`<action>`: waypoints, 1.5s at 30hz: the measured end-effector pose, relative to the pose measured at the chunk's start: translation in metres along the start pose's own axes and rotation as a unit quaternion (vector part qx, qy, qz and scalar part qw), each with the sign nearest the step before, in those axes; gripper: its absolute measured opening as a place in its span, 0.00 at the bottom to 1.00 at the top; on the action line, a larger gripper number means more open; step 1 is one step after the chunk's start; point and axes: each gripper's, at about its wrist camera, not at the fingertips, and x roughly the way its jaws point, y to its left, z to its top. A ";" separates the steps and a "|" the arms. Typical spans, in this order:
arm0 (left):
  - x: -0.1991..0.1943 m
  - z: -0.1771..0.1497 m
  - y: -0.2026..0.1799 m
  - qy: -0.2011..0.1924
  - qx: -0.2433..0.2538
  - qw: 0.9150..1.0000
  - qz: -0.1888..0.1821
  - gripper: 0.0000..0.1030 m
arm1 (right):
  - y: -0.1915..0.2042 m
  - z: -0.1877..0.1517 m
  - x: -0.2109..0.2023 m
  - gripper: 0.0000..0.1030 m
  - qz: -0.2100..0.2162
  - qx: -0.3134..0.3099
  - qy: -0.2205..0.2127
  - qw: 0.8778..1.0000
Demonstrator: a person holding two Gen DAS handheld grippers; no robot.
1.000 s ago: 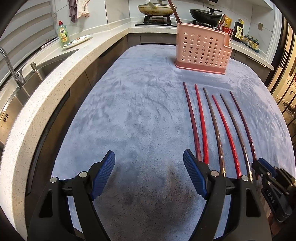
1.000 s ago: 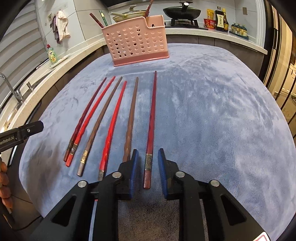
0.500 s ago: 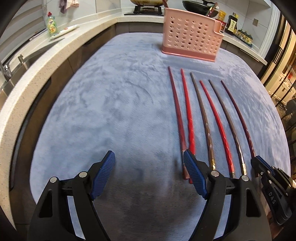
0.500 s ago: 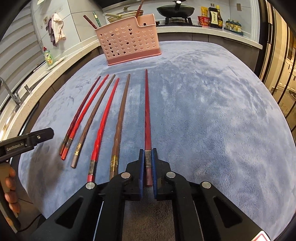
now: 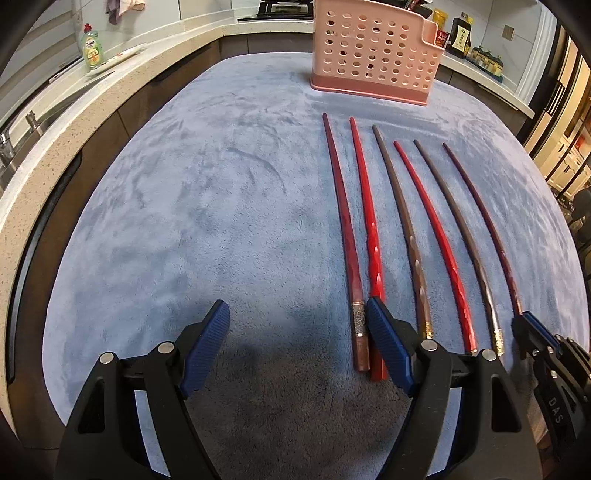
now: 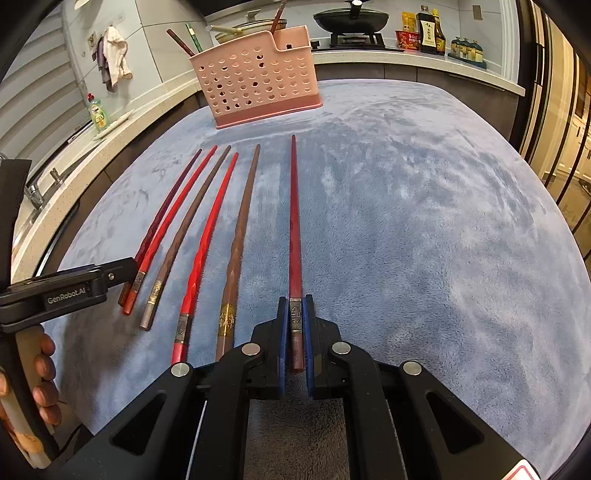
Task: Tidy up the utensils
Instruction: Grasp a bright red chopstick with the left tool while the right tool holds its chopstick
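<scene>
Several red and brown chopsticks lie side by side on a blue-grey cloth [image 5: 207, 206]. My right gripper [image 6: 295, 314] is shut on the handle end of the rightmost dark red chopstick [image 6: 294, 221], which points toward the pink perforated utensil basket [image 6: 258, 77]. My left gripper [image 5: 299, 332] is open and empty, low over the cloth, its right finger [image 5: 388, 343] beside the handle ends of the leftmost dark red chopstick [image 5: 343, 229] and a bright red one [image 5: 369, 221]. The basket [image 5: 373, 51] stands at the far end; it holds a few utensils.
A speckled counter [image 5: 44, 155] with a sink and tap runs along the left, with a green dish soap bottle [image 5: 91, 46]. A stove with pans [image 6: 351, 18] and sauce bottles [image 6: 428, 29] lies behind the basket. The cloth's edge drops off at the right.
My right gripper closed on the rightmost chopstick's handle. My left gripper moved forward and right toward the leftmost chopsticks, staying open.
</scene>
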 end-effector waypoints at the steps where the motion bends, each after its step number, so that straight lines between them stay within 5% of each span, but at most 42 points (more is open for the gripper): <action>1: 0.002 0.000 0.000 0.002 0.002 1.000 0.001 0.70 | 0.000 0.000 0.000 0.07 0.000 0.000 0.000 1.000; 9: 0.004 -0.001 -0.003 -0.003 0.016 1.000 0.012 0.63 | 0.000 0.000 0.000 0.07 0.000 -0.002 0.000 1.000; 17: 0.002 0.002 0.004 -0.005 0.013 1.000 0.017 0.23 | 0.000 0.000 0.000 0.07 0.000 -0.002 0.001 1.000; 21: 0.002 0.004 0.007 -0.002 0.013 1.000 0.016 0.11 | 0.000 -0.001 0.000 0.06 0.001 -0.002 0.001 1.000; 32: -0.008 0.009 0.016 0.000 0.001 1.000 0.005 0.07 | -0.005 0.014 -0.018 0.06 0.003 0.007 -0.019 1.000; 45: -0.060 0.033 0.037 -0.052 -0.028 0.998 -0.015 0.07 | -0.013 0.060 -0.070 0.06 0.013 0.022 -0.093 0.995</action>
